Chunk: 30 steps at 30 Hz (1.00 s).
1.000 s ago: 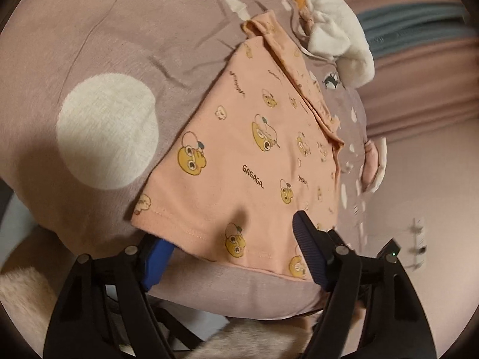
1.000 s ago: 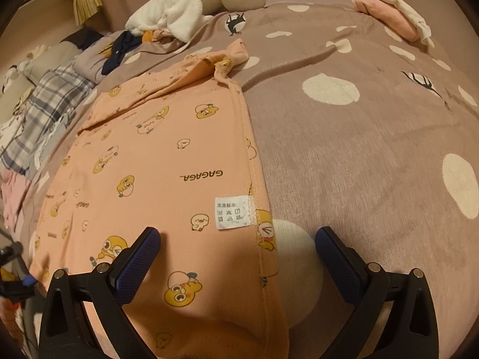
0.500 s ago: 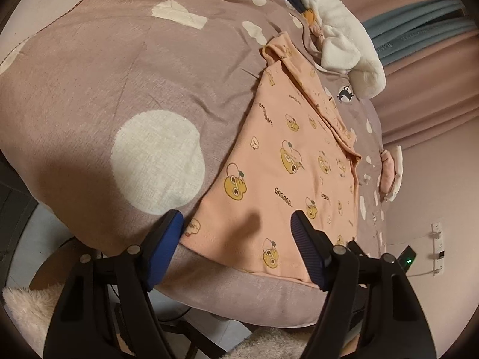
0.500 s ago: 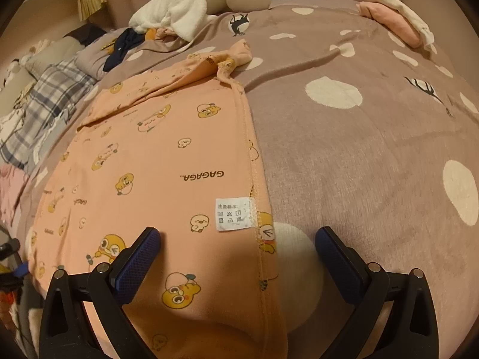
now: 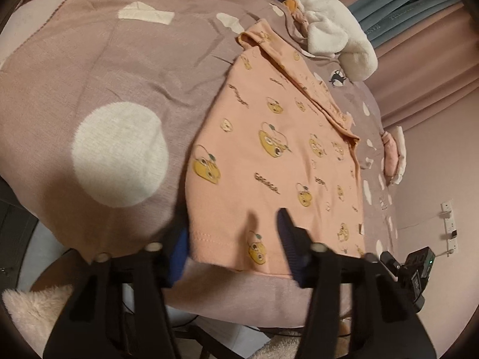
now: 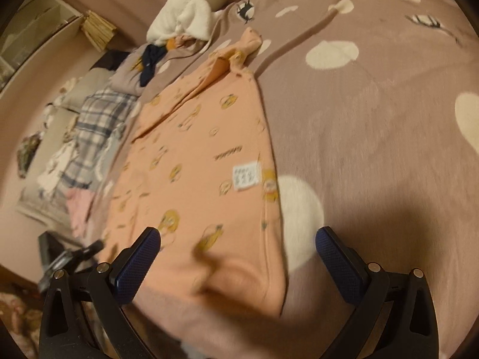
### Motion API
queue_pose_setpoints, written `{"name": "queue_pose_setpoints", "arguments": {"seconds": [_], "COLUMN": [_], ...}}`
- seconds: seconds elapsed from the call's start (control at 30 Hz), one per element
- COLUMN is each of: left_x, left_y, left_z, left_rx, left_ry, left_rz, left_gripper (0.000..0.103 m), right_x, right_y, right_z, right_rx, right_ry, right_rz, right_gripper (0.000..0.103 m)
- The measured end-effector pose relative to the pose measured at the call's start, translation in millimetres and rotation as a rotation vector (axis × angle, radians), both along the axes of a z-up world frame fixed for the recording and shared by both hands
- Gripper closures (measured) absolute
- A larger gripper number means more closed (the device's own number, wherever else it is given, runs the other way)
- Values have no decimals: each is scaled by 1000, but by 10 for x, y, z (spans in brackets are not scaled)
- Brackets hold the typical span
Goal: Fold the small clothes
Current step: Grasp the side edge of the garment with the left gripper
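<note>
A small peach shirt point(image 5: 269, 161) with yellow cartoon prints lies flat on a mauve blanket with white dots point(image 5: 119, 89). In the right wrist view the shirt point(image 6: 191, 161) shows a white care label point(image 6: 246, 175) near its right edge. My left gripper point(image 5: 233, 245) is open at the shirt's near hem; its left finger sits partly under the hem corner and its right finger lies over the cloth. My right gripper point(image 6: 236, 263) is open over the shirt's near right corner, not holding it.
A white fluffy garment point(image 5: 338, 39) and dark clothes lie at the far end. A folded pink piece point(image 5: 392, 155) lies on the blanket's right. A plaid cloth pile point(image 6: 95, 131) lies left of the shirt. The bed edge and floor lie just below both grippers.
The left gripper has moved in on the near hem, the hem corner now between its fingers. The right gripper has swung and tilted, with motion blur; the shirt itself has not moved.
</note>
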State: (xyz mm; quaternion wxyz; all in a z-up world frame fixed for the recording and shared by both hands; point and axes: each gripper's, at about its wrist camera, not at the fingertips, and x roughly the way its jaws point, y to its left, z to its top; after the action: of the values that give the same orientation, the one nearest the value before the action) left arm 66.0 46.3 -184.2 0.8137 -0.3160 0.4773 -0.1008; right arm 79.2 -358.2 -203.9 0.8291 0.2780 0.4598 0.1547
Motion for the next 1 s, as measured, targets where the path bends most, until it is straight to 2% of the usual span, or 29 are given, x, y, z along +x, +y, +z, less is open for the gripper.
{"name": "queue_pose_setpoints", "arguments": {"seconds": [0.13, 0.27, 0.3, 0.43, 0.53, 0.6, 0.7, 0.77, 0.83, 0.87, 0.9, 1.0], "left_x": [6, 36, 45, 54, 47, 38, 20, 24, 13, 13, 13, -29], "left_y": [-140, -168, -172, -168, -103, -50, -2, 55, 144, 159, 163, 87], "left_z": [-8, -25, -32, -62, -95, -133, -185, -249, -310, -326, -336, -252], "left_rx": [51, -30, -34, -27, -81, -115, -134, -186, -272, -291, -291, -212], "left_ry": [-10, -9, -6, 9, 13, 13, 7, 10, 41, 55, 62, 40], "left_rz": [-20, -30, -30, -30, -18, -12, -12, -12, 36, 53, 67, 49], "left_gripper": [68, 75, 77, 80, 80, 82, 85, 86, 89, 92, 92, 93], "right_x": [-46, -92, -100, -129, -152, -142, -122, -129, -126, -116, -84, -20], "right_y": [-82, -75, -69, -30, -14, -20, -26, 0, 54, 69, 97, 122], "right_z": [-30, -27, -32, -42, -62, -92, -129, -121, -112, -117, -130, -164], "right_rx": [81, 87, 76, 74, 110, 122, 156, 152, 143, 139, 126, 102], "right_ry": [-9, -8, -2, 7, 6, 14, 18, 12, 5, 8, 17, 31], "right_rz": [16, 44, 49, 87, 113, 101, 90, 96, 108, 110, 100, 78], "right_gripper": [0, 9, 14, 20, 25, 34, 38, 39, 44, 51, 60, 66]}}
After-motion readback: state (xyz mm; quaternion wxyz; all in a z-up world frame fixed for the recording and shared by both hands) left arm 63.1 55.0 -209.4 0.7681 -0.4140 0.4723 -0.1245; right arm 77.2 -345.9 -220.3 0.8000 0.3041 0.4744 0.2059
